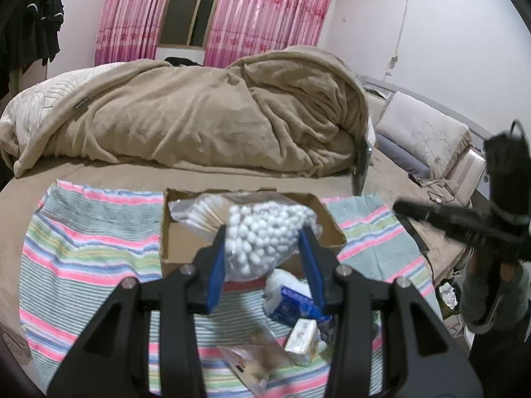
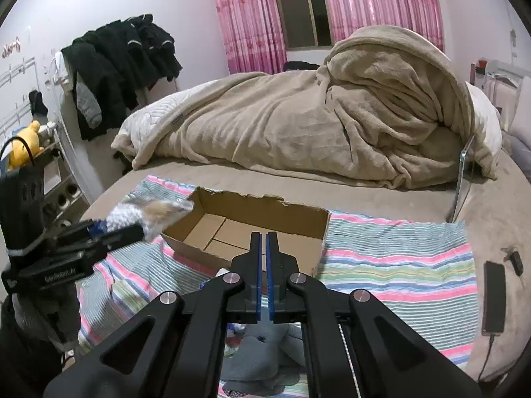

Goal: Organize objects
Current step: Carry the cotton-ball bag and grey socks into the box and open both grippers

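Two hand-held grippers: the left hand-held gripper (image 1: 264, 232) clenches a cotton swab bag (image 1: 265, 232) above the cardboard box (image 2: 308, 229); the right hand-held gripper (image 2: 264, 235) is closed, empty.

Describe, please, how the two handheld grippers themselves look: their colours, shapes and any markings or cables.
Both are matte black. The left gripper and right gripper each have two angular arms with triangular cut-outs, silver pivot bolts, and blue pads lining the fingers. Seen from the right wrist, the left unit's body carries small white lettering, too blurred to read, a white band and a thin black cable. A grey sleeve shows below.
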